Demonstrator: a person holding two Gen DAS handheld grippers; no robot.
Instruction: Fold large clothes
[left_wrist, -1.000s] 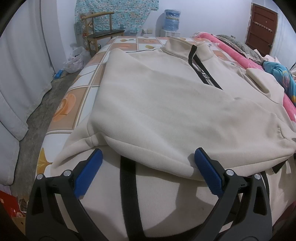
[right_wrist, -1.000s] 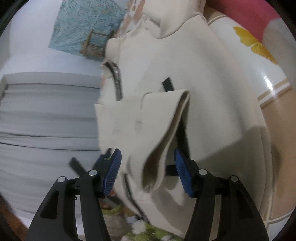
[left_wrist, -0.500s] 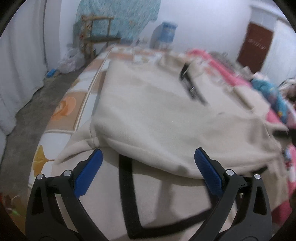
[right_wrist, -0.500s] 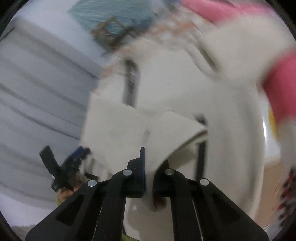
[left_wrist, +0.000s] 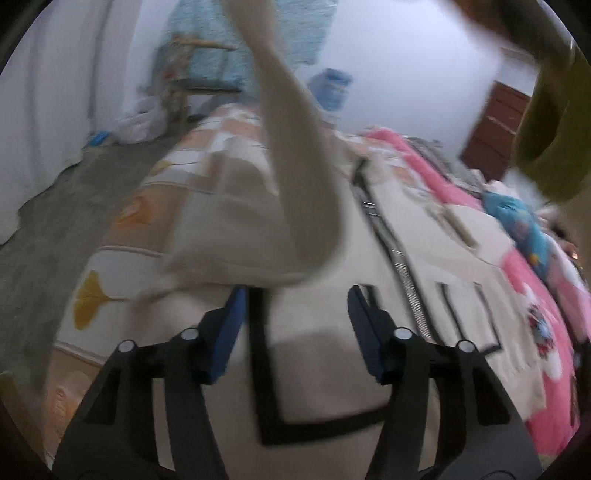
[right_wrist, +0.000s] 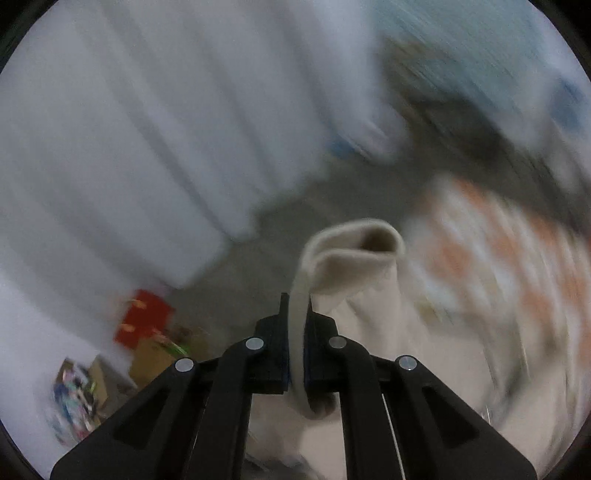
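Sleeve (right_wrist: 354, 258) lift, mid-fold.
Right hand-held gripper (right_wrist: 297, 354) clenched on cuff; left hand-held gripper (left_wrist: 295, 325), just been closing, grasps nothing above jacket (left_wrist: 443, 236). Next: lay sleeve across body.

The cream jacket (left_wrist: 332, 317), black-trimmed with a zip, lies spread on the bed; one sleeve (right_wrist: 354, 258) is lifted, seemingly by its cuff, arcing above the body.
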